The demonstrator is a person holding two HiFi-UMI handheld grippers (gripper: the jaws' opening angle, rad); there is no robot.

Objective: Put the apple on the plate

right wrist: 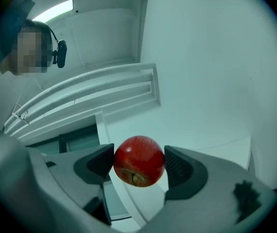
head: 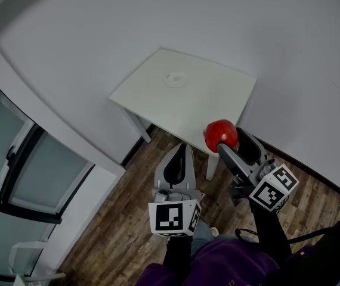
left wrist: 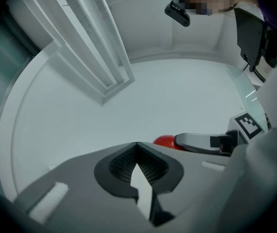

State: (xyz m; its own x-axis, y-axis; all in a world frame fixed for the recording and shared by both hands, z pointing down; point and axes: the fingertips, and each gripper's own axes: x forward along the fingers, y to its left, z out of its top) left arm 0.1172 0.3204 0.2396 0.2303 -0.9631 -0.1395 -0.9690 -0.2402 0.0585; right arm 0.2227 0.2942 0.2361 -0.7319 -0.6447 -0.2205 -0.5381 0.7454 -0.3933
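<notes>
The right gripper (head: 222, 140) is pinching the apple (head: 221, 134) and holding it up in the air; in the right gripper view the red fruit is sitting square between the dark pads (right wrist: 101, 161), one pressing on each side, a brown dimple facing the camera. The left gripper (head: 179, 167) is hanging just beside it, jaws pressed together on nothing; it is taking no part. By the look of it the pick-up is done and the carry is what is left; the apple is hovering at the near corner of the table (head: 152, 103), while the plate (head: 176, 80) is lying bare toward the tabletop's far corner, well apart from the fruit; the apple is going to need bringing across the tabletop, lowering onto the plate and letting go. Counting up: one apple, one small white plate, one white table, two grippers; nothing else is showing on the tabletop.
</notes>
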